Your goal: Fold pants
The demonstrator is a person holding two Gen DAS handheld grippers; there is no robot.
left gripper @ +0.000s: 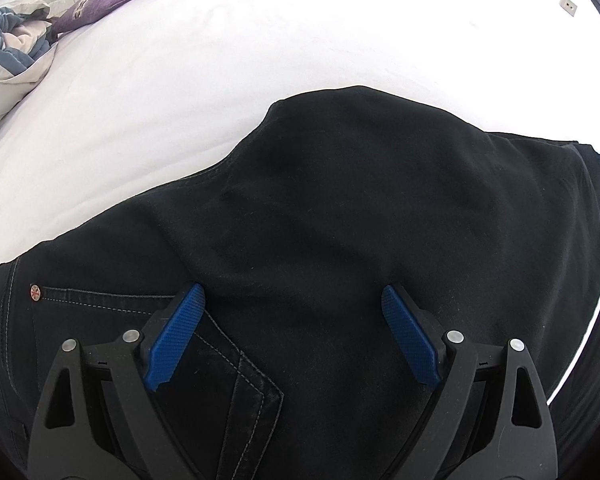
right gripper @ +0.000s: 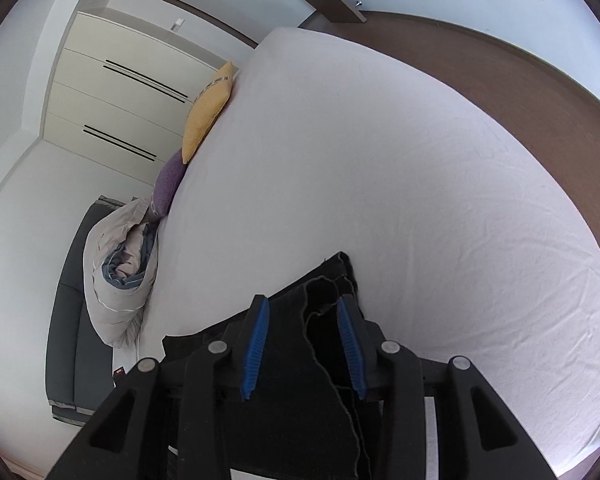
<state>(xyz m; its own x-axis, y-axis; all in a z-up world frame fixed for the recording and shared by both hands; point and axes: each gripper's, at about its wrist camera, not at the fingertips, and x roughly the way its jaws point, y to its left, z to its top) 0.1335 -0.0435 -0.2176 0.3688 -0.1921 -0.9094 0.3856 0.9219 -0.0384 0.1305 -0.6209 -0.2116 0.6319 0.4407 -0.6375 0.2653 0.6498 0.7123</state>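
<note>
Black denim pants (left gripper: 340, 208) lie folded on the smooth white bed sheet (left gripper: 220, 80). The left gripper (left gripper: 294, 300) hovers spread wide over the stitched pocket (left gripper: 228, 344); the right gripper (right gripper: 303, 308), half-closed, straddles frayed hems (right gripper: 324, 292).

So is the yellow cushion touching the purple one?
Touching. Right wrist view: the yellow cushion's lower corner overlaps the purple cushion's top, no gap.

Pants (left gripper: 340, 208) on bed (left gripper: 220, 80), pillows (right gripper: 204, 120) at bed's far edge, wardrobe (right gripper: 112, 92) behind
</note>
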